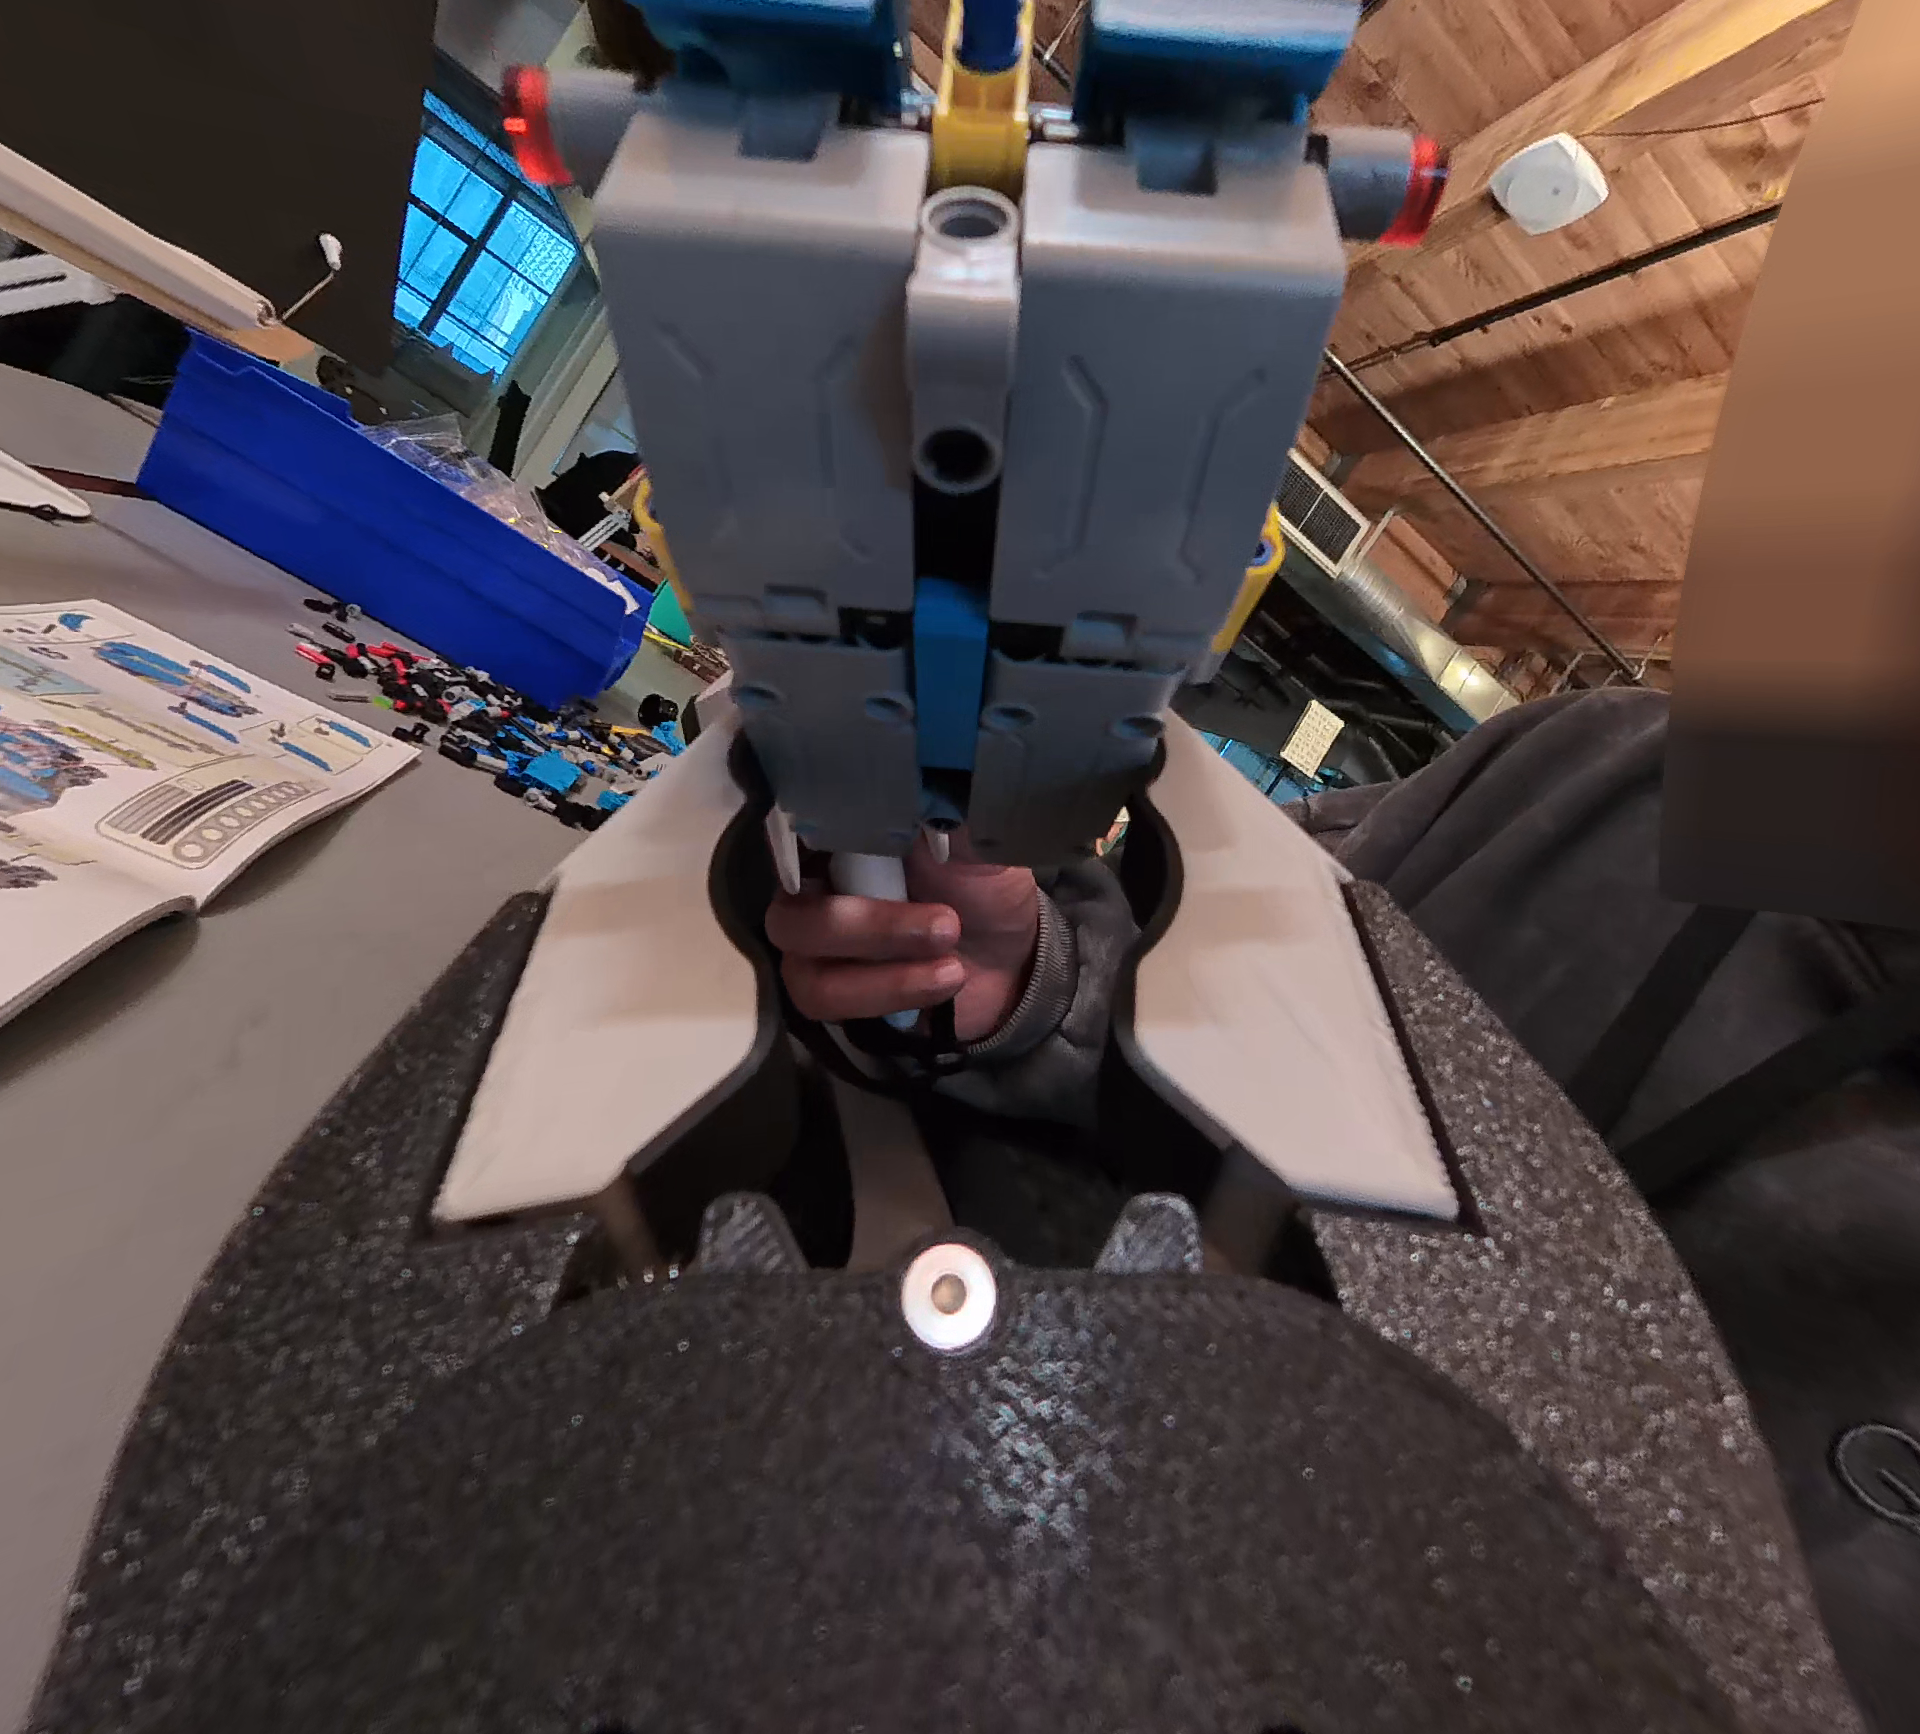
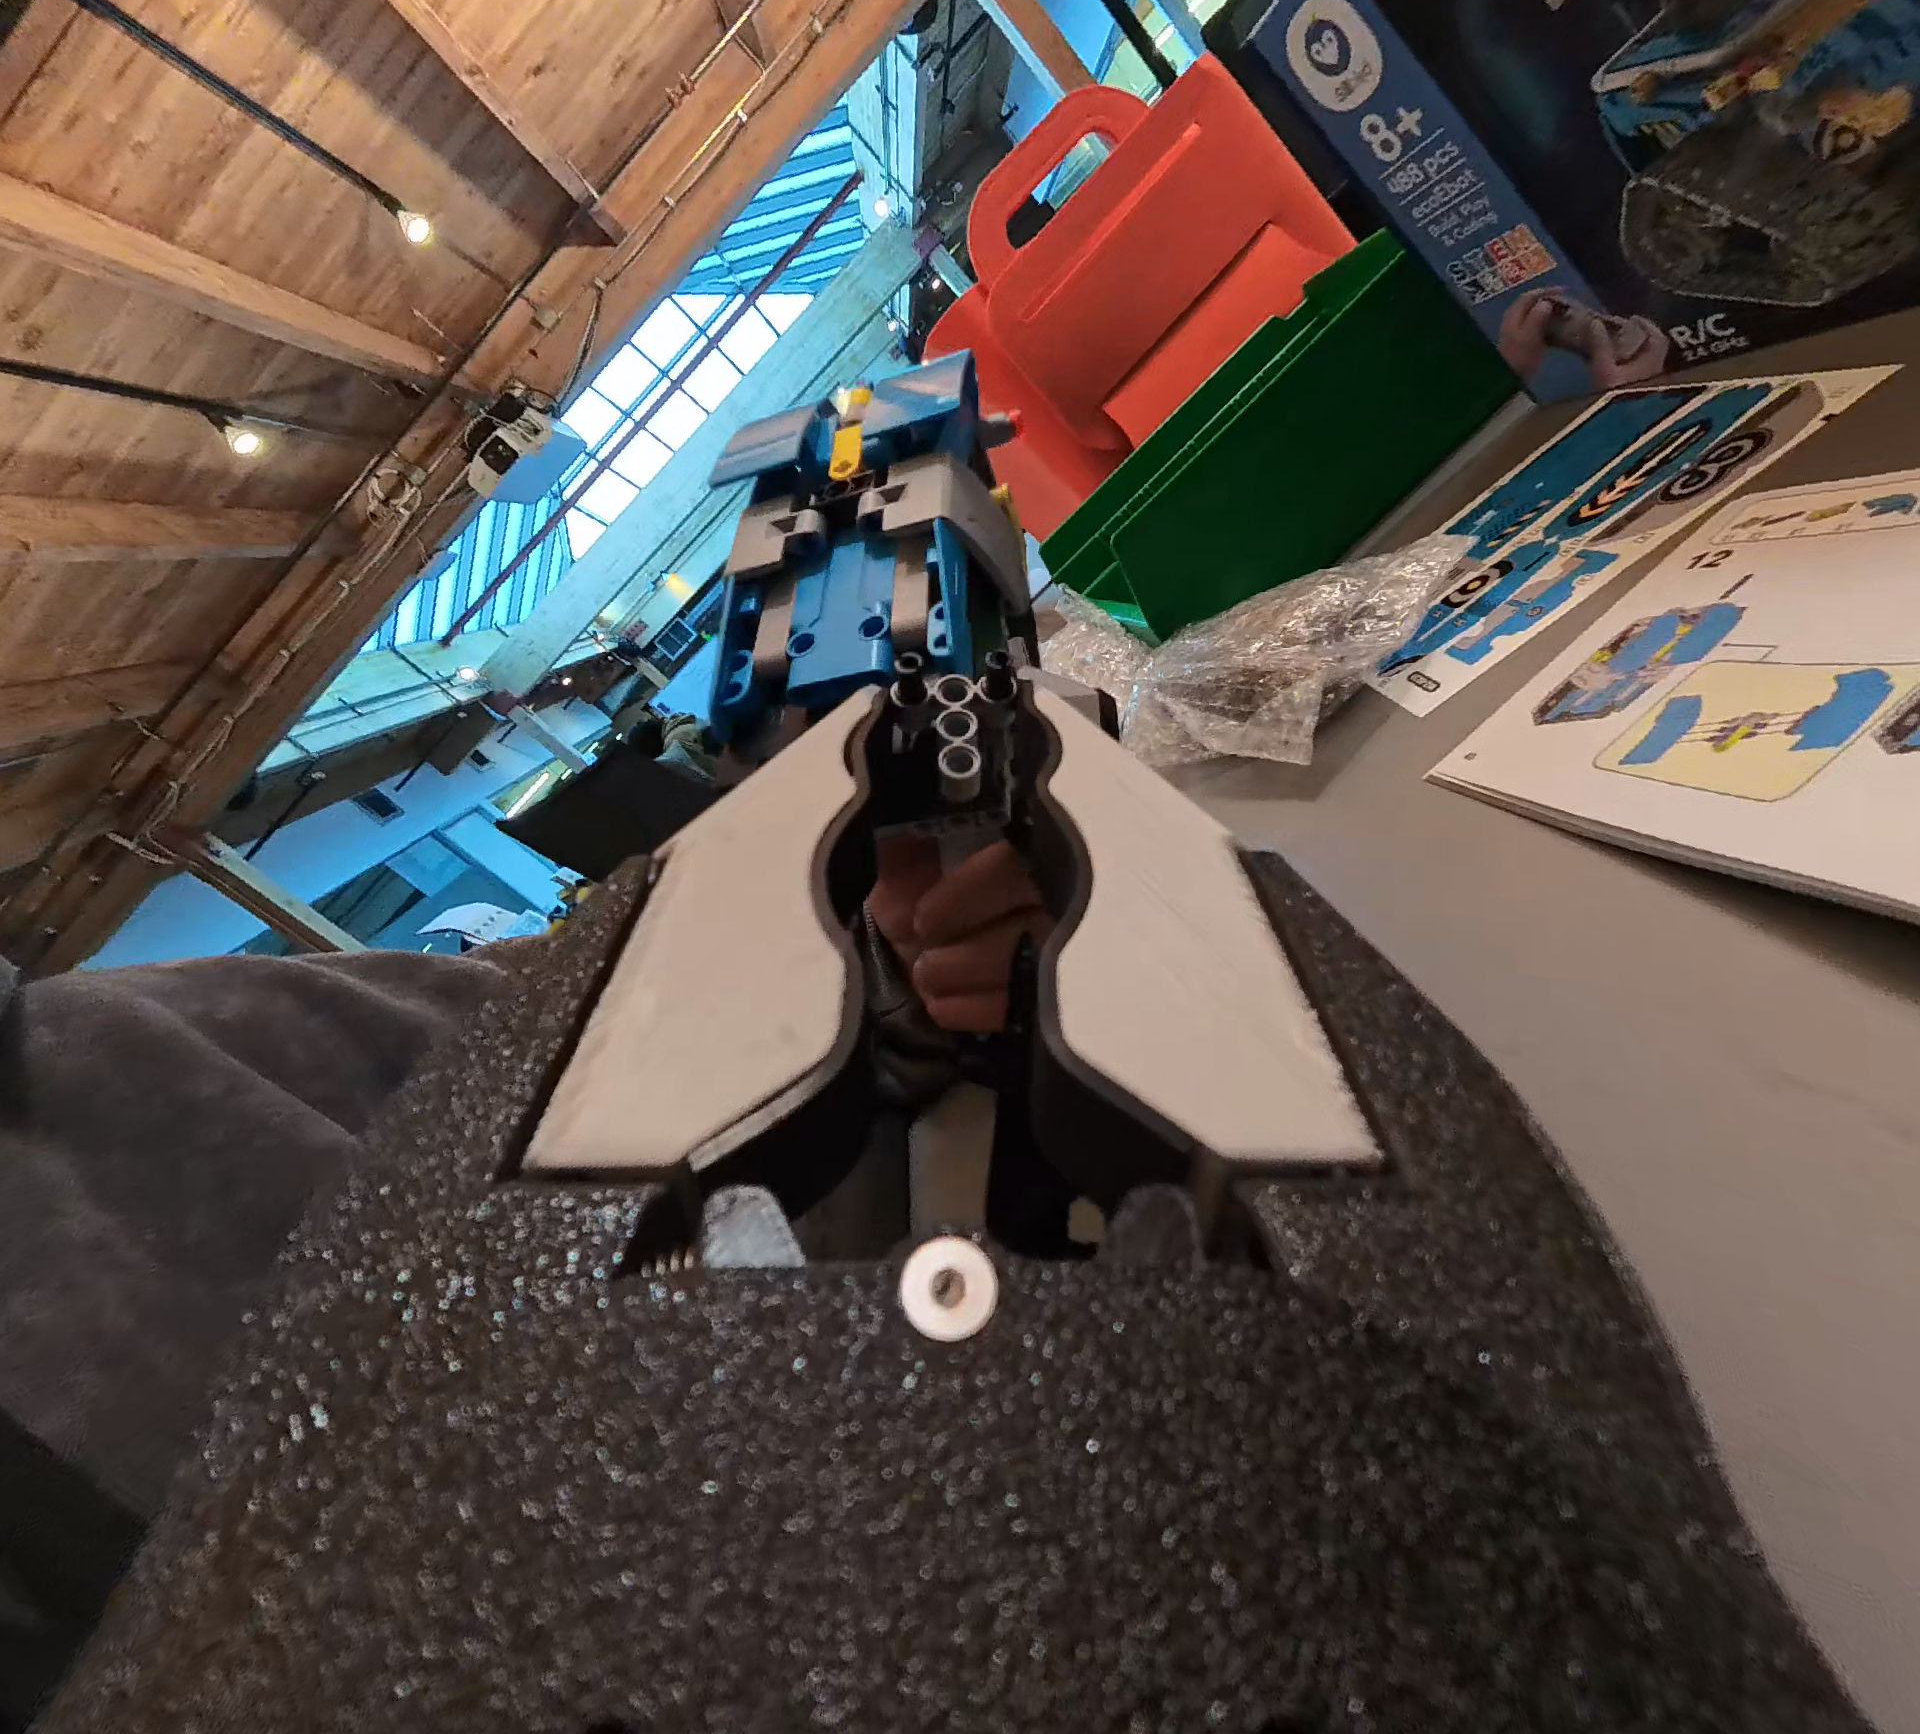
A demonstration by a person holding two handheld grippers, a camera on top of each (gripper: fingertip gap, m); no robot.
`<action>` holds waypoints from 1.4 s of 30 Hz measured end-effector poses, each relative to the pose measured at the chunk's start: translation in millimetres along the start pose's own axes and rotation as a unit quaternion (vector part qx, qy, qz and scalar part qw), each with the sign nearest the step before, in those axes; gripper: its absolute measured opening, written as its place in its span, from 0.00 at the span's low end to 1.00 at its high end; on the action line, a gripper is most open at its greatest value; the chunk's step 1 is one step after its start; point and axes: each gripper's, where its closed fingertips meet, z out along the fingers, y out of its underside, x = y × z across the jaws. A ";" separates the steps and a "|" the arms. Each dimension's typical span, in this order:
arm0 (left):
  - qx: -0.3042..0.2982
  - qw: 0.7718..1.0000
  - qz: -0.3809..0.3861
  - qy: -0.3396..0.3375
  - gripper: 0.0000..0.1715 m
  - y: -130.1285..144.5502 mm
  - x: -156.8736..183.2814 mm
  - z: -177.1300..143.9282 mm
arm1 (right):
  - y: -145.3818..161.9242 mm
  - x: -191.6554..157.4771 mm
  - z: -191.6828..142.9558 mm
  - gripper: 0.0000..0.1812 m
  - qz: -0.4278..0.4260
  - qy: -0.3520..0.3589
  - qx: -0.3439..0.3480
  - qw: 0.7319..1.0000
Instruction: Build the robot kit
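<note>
Clamping both grippers, left (image 1: 940, 780) and right (image 2: 951, 739), on a grey-blue brick model (image 1: 966, 396) (blue bin (image 1: 384, 531) showing only leftward).

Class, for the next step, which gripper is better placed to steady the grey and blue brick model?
Left, most likely. The left gripper is shut on the lower end of the grey and blue brick model; the right gripper grips a small black and grey holed piece instead.

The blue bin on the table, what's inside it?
Crinkled clear plastic bags poke above the rim of the blue bin. Its wall hides whatever lies deeper. Loose small building pieces lie on the table in front.
</note>
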 end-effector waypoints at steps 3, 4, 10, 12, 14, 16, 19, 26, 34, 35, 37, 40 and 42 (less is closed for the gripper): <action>-0.002 1.000 -0.003 0.003 0.39 0.3 1.0 -0.4 | 2.7 -1.1 -1.1 0.12 -0.005 -0.004 -0.014 1.000; -0.003 1.000 -0.002 0.002 0.39 0.5 1.0 -0.5 | 3.8 -0.9 -1.8 0.12 -0.007 -0.004 -0.021 1.000; -0.001 1.000 -0.002 0.006 0.38 -0.3 3.3 -0.5 | 6.1 -0.1 -6.0 0.12 0.006 -0.017 -0.039 0.999; -0.004 1.000 -0.002 0.007 0.39 0.6 3.6 -0.3 | 6.3 -1.2 -5.6 0.12 0.007 -0.022 -0.040 0.999; -0.004 1.000 0.000 0.009 0.38 0.9 4.7 0.0 | 6.1 -2.3 -5.2 0.12 0.006 -0.025 -0.040 0.999; -0.004 1.000 0.000 0.009 0.39 0.8 5.0 -0.2 | 6.9 -2.6 -5.4 0.12 0.008 -0.029 -0.045 0.999; 0.000 1.000 -0.002 0.009 0.38 -1.1 4.6 -1.0 | 9.1 -2.3 -6.4 0.13 0.008 -0.032 -0.054 0.998; -0.002 1.000 0.000 0.010 0.38 -1.2 6.3 -1.3 | 12.4 -3.5 -6.0 0.13 -0.005 -0.033 -0.066 0.997; -0.012 1.000 -0.006 0.015 0.39 3.1 7.7 0.4 | 28.5 -5.5 -7.6 0.12 -0.088 -0.018 -0.135 0.987; -0.016 1.000 -0.008 0.014 0.39 4.6 7.2 0.9 | 33.2 -4.6 -8.2 0.12 -0.105 -0.010 -0.152 0.983; -0.022 1.000 -0.008 0.012 0.39 6.1 6.4 1.3 | 42.0 4.3 -12.8 0.12 -0.142 0.023 -0.190 0.971; -0.022 1.000 -0.003 0.008 0.39 4.3 6.2 0.1 | 68.1 35.9 -41.6 0.13 -0.221 0.094 -0.320 0.917; -0.026 1.000 0.001 0.003 0.39 5.1 4.7 -0.4 | 78.5 75.1 -77.9 0.13 -0.302 0.172 -0.409 0.844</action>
